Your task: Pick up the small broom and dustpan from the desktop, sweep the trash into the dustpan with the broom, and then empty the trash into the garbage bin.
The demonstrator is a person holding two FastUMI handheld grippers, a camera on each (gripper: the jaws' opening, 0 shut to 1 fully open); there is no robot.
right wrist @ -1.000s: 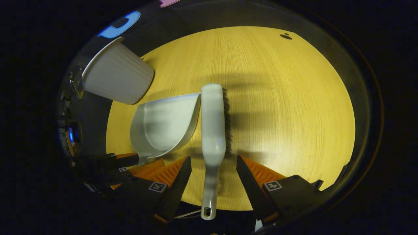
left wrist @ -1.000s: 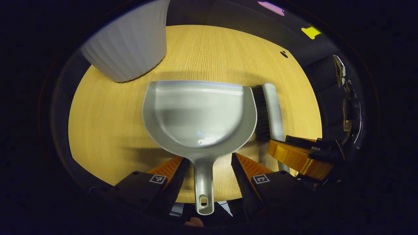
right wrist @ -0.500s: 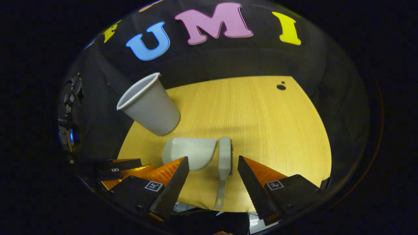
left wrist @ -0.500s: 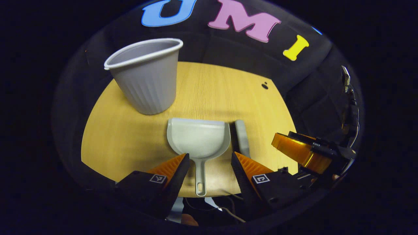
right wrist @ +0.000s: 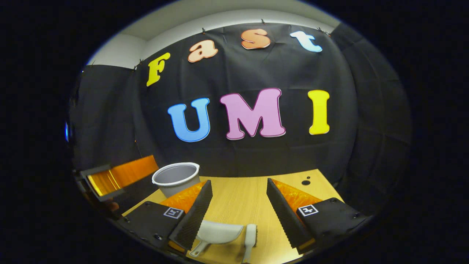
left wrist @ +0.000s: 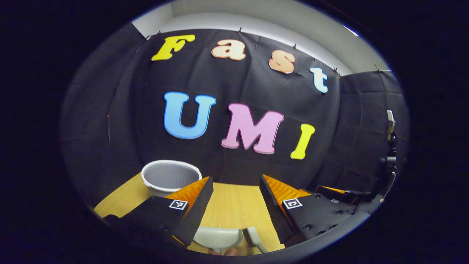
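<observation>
— Where do the dustpan (right wrist: 219,232) and broom (right wrist: 250,234) lie?
— Side by side on the wooden worktop (right wrist: 238,200), low in the right gripper view, below and between the right claw's (right wrist: 238,201) fingers, which touch neither.
— And the claws?
— Both gape wide and hold nothing; the left claw (left wrist: 234,196) sits above the dustpan too.
— The garbage bin (right wrist: 176,178)?
— Upright at the worktop's far left, by the black wall.
</observation>
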